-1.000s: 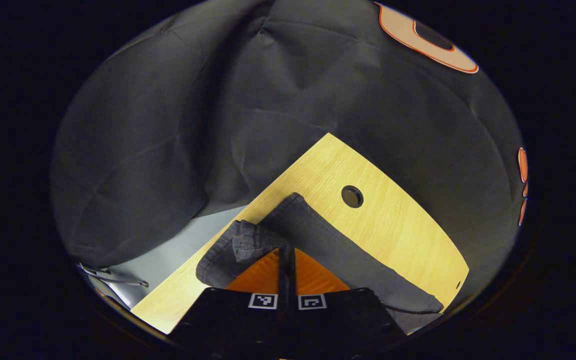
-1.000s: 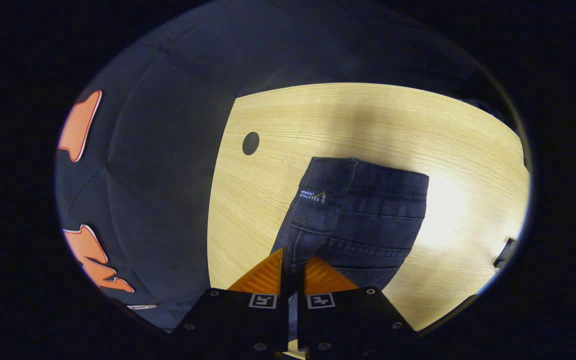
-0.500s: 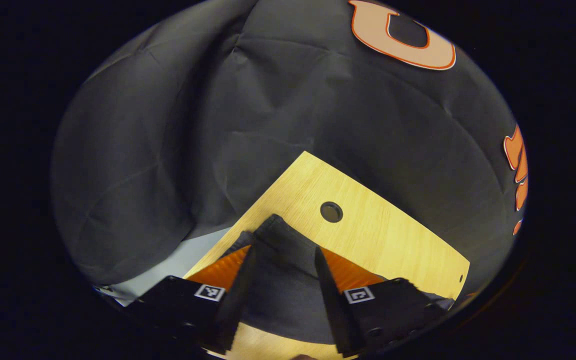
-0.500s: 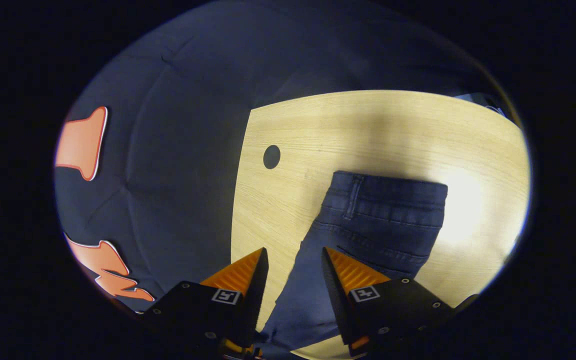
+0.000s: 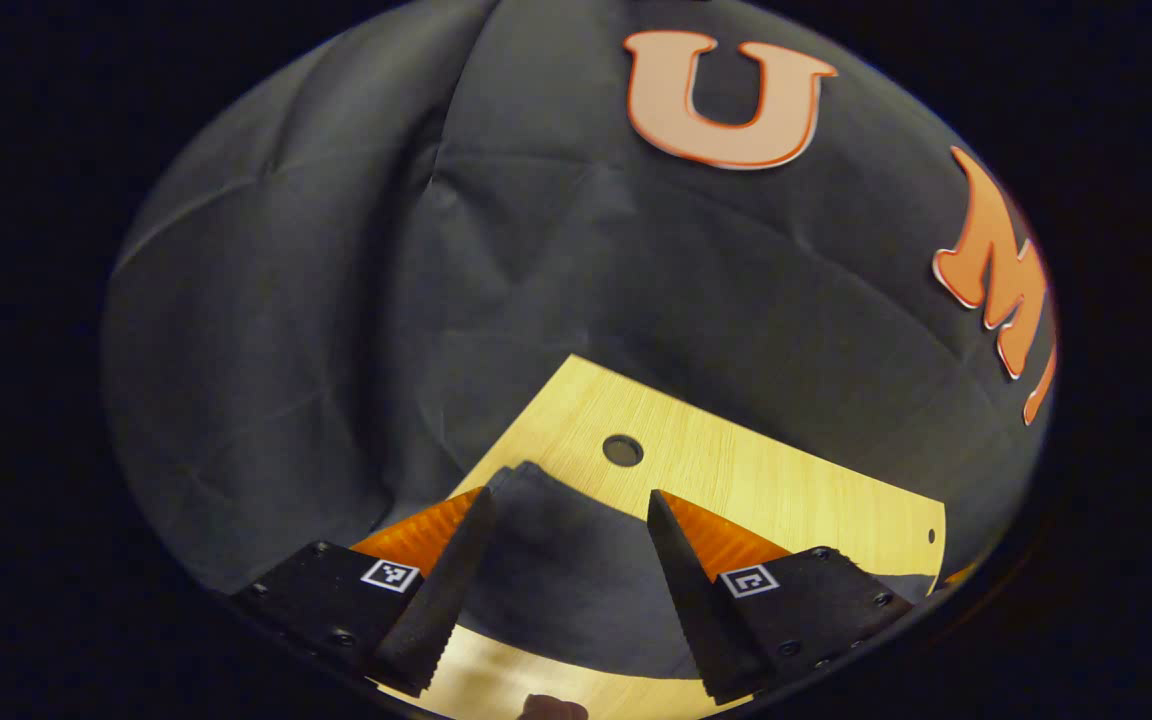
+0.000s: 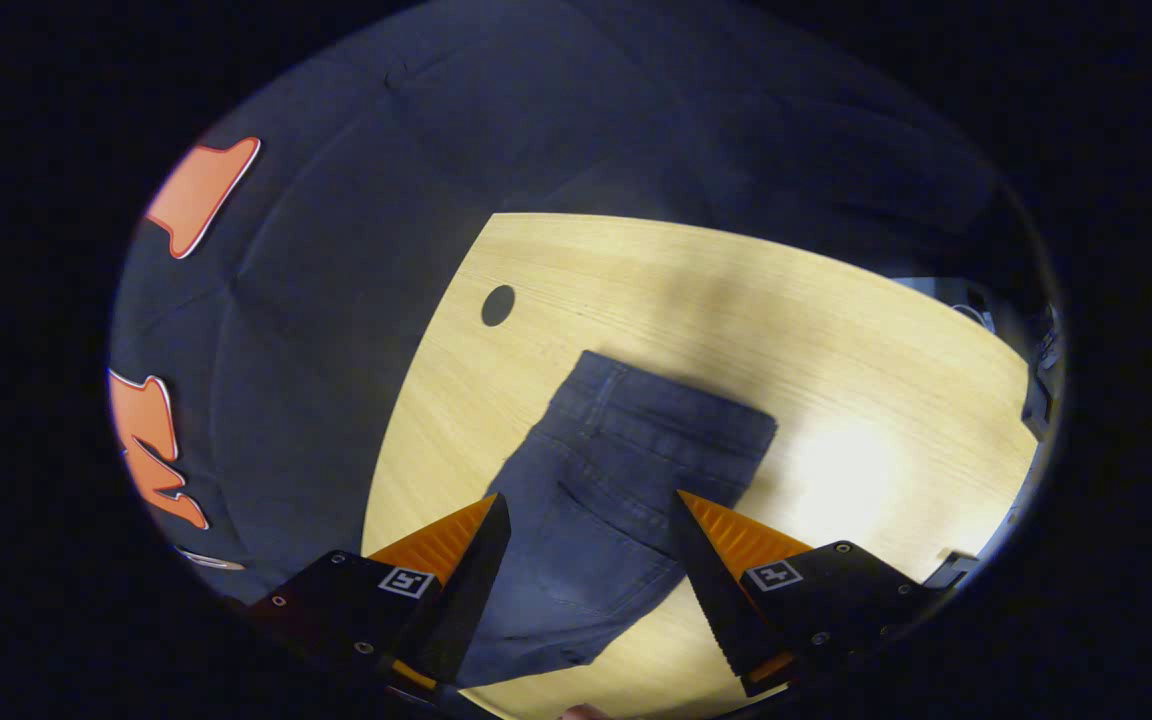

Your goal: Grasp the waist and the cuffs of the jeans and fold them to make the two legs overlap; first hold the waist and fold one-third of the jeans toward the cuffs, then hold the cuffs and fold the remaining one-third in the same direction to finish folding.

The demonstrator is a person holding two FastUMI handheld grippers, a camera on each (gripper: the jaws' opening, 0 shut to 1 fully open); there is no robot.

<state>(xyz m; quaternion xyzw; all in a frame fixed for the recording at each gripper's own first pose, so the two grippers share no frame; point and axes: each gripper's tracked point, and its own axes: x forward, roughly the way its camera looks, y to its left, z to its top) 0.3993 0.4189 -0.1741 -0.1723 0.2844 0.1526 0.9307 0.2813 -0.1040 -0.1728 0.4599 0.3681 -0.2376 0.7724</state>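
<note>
The dark blue jeans (image 6: 616, 470) lie flat on the light wooden table (image 6: 836, 340), legs laid one over the other, waistband at the far end and a back pocket showing. My right gripper (image 6: 586, 520) hovers above them, open, with denim showing between its fingers but not touching them. In the left gripper view the jeans (image 5: 556, 570) lie as a dark flat strip on the table (image 5: 786, 490). My left gripper (image 5: 566, 515) is open above that strip, nothing held.
A round cable hole (image 6: 498, 305) sits in the table near its left edge, also seen as a hole (image 5: 622, 450) in the left gripper view. Black cloth wall (image 5: 436, 300) hangs behind the table. Dark equipment (image 6: 1036, 390) stands past the table's right edge.
Both grippers were shut on the jeans a second ago; they opened, let the denim drop flat, and have risen and drawn back from it.
</note>
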